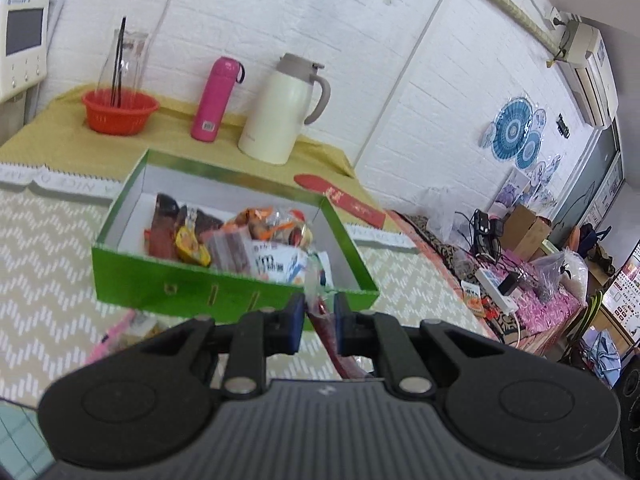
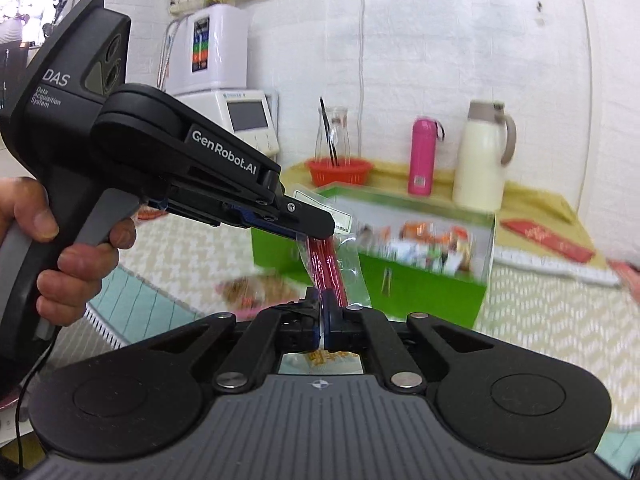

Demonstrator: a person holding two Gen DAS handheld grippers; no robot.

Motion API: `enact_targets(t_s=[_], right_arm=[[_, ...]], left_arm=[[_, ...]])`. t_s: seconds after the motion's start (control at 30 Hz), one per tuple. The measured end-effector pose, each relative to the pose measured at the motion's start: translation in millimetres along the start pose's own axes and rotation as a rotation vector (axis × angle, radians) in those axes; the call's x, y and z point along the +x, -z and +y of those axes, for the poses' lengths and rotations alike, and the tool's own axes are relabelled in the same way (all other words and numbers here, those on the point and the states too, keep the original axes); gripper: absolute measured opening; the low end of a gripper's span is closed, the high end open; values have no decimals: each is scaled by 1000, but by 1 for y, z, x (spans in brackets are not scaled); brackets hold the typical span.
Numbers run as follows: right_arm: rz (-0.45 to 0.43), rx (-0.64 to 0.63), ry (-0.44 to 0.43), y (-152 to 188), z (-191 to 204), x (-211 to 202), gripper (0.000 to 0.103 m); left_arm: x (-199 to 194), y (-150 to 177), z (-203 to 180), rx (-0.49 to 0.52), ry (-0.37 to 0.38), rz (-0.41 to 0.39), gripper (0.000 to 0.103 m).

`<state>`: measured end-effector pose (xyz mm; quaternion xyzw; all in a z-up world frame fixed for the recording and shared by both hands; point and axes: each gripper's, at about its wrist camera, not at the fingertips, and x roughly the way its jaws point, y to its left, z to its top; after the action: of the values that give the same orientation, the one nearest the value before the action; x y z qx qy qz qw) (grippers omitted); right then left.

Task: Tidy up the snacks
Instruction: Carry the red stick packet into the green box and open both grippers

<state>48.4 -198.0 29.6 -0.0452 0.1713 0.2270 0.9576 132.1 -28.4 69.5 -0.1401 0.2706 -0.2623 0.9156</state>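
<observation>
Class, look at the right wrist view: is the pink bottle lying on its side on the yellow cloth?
No. The pink bottle stands upright on the yellow cloth, between the red basket and the cream jug.

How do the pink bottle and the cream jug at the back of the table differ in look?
The pink bottle is slim and bright pink; the cream jug is much wider and off-white. The bottle has a small dark loop at its cap, while the jug has a large curved beige handle and a beige lid with a spout. The jug also stands taller. Both stand upright on the yellow cloth near the white wall.
</observation>
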Motion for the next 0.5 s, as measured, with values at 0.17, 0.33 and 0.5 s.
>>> enact_targets(t_s=[0.17,0.33,0.5], right_arm=[[-84,-40,2,-38,-10,26,2],[-115,-76,-4,-53,-18,71,2],[-72,-103,36,-46,-19,114,3]], left_arm=[[3,-49,4,40,-28,-70,7],[29,-77,32,14,-65,-78,7],[65,-79,72,-12,-91,-43,7]])
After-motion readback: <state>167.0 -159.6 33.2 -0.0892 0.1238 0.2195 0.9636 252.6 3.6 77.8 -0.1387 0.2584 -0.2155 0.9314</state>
